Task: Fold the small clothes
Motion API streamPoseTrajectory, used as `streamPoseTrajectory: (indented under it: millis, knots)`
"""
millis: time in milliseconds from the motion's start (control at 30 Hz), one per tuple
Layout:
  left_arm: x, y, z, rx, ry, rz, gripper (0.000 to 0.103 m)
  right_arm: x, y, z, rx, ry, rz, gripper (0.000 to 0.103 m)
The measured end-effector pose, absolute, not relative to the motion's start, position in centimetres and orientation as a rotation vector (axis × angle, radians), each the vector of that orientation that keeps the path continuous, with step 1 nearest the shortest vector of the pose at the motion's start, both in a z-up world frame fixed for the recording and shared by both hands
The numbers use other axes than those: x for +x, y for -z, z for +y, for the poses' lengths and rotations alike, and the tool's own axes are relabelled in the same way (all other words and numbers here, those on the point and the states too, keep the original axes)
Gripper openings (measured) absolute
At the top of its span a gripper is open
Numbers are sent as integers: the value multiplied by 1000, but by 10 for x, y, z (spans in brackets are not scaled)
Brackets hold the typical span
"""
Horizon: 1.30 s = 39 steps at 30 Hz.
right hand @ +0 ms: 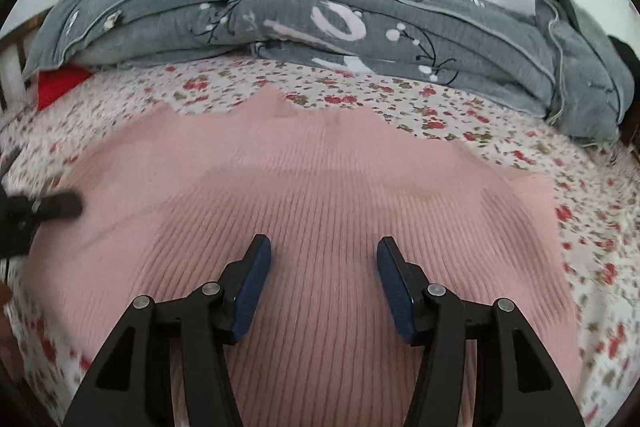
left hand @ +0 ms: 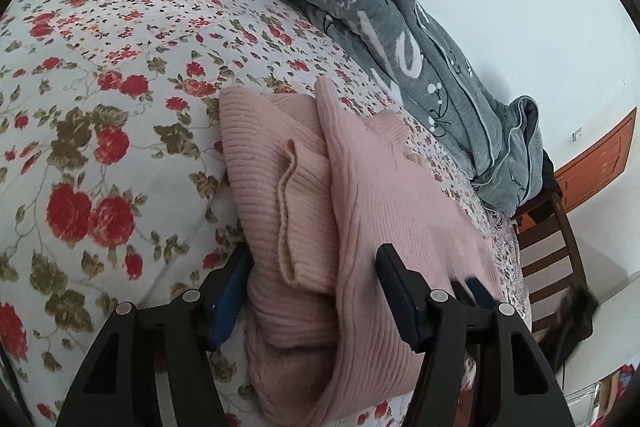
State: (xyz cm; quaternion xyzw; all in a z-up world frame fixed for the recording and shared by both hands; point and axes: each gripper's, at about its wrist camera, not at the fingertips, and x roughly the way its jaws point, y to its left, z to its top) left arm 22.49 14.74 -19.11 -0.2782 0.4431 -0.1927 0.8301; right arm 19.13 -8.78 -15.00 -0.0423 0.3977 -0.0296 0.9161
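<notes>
On the flower-printed white and red bedsheet (left hand: 100,75), the pink ribbed knit sweater (left hand: 360,195) lies partly folded near the front edge of the bed, with a rumpled grey quilt (right hand: 360,27) heaped along the far side against the wall. In the left wrist view the left gripper (left hand: 312,291) has its jaws standing apart around a thick bunch of the sweater: the left blue pad sits just beside the fold's outer edge and the right pad rests on top of the upper layer, but I cannot tell that either is pressing, so it reads as straddling, not clamping. The right gripper (right hand: 324,287) hangs above the broad flat panel of the sweater with its jaws apart and nothing between them; that view is smeared by motion. The step in hand looks like settling a fold. To do it well, the left gripper should pin or pinch all the stacked layers together, cuff flap (left hand: 288,211) included, so none slips out. The right should take the free edge cleanly, catching only the sweater and not the sheet underneath, then carry it over evenly so the ribs stay straight.
</notes>
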Motion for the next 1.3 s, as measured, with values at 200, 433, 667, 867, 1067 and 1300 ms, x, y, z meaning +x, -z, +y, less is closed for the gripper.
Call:
streamPoseTrajectory:
  millis: [200, 433, 667, 867, 1067, 1300]
  knots:
    - [240, 187, 134, -541, 365, 967, 49, 168, 153, -87, -123, 77, 777, 53]
    - [242, 178, 136, -590, 355, 992, 23, 189, 157, -96, -50, 79, 773, 54]
    - [241, 144, 120, -553, 338, 981, 21, 186, 161, -95, -66, 64, 744, 56]
    - [240, 113, 97, -505, 326, 973, 21, 146, 123, -132, 110, -37, 710, 56]
    - [242, 85, 54, -426, 317, 967, 21, 97, 90, -168, 53, 0, 566, 63]
    - [239, 61, -5, -395, 353, 968, 20, 87, 97, -215, 154, 35, 637, 63]
